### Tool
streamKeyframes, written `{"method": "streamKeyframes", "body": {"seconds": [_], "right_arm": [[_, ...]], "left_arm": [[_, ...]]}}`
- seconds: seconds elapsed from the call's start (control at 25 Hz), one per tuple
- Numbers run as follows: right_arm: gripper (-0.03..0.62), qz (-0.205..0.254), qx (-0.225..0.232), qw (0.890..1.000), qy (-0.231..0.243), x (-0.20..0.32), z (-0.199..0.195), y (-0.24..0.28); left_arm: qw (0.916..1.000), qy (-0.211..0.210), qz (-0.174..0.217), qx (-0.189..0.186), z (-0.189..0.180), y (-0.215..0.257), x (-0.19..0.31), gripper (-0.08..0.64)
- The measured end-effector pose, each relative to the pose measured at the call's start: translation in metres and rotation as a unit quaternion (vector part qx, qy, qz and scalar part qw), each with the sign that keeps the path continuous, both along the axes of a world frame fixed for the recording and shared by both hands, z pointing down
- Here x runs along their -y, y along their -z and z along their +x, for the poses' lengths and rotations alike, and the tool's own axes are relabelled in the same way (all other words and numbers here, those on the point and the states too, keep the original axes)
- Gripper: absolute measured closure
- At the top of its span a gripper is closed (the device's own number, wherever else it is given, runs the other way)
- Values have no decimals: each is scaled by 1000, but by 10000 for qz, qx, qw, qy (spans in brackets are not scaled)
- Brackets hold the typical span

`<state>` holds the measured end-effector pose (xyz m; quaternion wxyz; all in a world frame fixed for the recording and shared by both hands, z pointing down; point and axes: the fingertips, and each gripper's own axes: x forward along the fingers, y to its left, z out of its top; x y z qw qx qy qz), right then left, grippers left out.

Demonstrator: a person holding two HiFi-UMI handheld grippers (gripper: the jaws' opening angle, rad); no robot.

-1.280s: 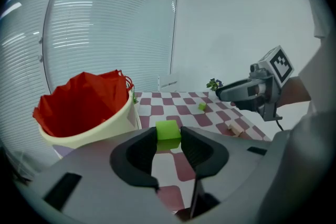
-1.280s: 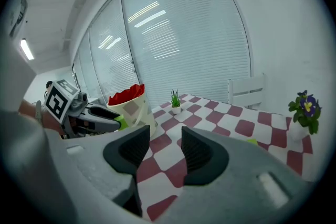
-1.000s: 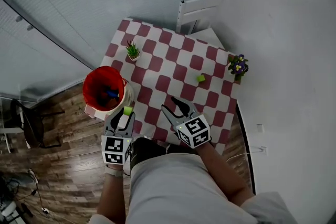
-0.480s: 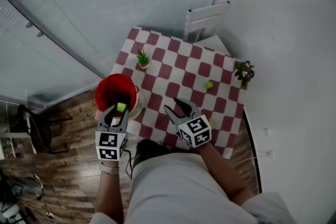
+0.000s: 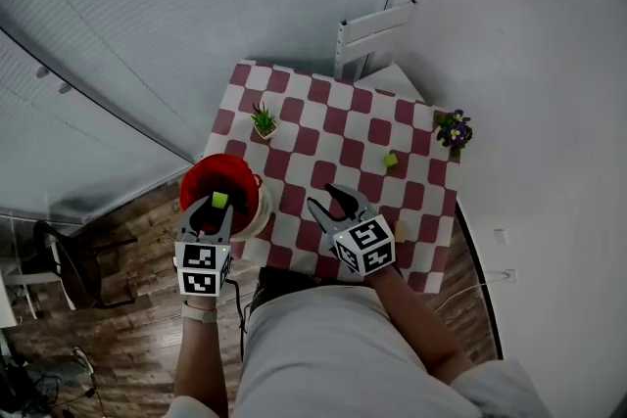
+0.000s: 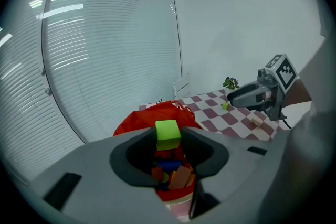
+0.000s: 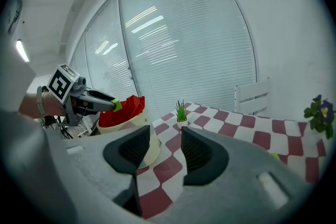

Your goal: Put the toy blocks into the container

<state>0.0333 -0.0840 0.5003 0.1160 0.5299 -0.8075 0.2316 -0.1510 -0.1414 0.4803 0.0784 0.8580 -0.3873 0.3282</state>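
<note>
Left gripper view: the left gripper (image 6: 168, 140) has its fingers (image 6: 131, 152) closed on a green block (image 6: 167, 134). It's pinched by the sides, with the top half proud of the tips. Straight beyond it is the container (image 6: 137, 122), a cream bucket with a red liner and blue, red and orange pieces already inside.

Head view agrees. The block (image 5: 220, 200) in the left gripper (image 5: 217, 202) sits over the container's mouth (image 5: 201, 175), at the near-left corner of the checkered worktop (image 5: 323, 127).

The right gripper (image 5: 337, 203) hovers over the worktop's near edge. Its fingers (image 7: 202, 152) are parted by a moderate gap with nothing in it, just cloth showing through.

My read is the step is release. To do it cleanly:
- Confirm the block is inside the rim line, not over the floppy liner edge, which could deflect it out.
- Dip the tips a little toward the pile so the drop is short, otherwise it can bounce off the pieces below.
- Open both fingers fully and evenly so the block doesn't cling to one side, then lift straight up clear of the liner.

Not yet in: a second green block (image 5: 391, 160) near the purple-flower pot (image 5: 452, 128), and a small tan piece (image 5: 400, 230) just beside the right gripper, likely a block too. The right gripper is well placed for either.
</note>
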Motion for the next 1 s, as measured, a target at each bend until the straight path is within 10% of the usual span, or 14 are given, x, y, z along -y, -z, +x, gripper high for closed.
{"method": "streamKeyframes", "body": {"seconds": [1.0], "right_arm": [[402,-127,81,9990,-432,-3,25,-9]], "left_arm": [[9982,-20,-155,577,-10,-22,24,373]]}}
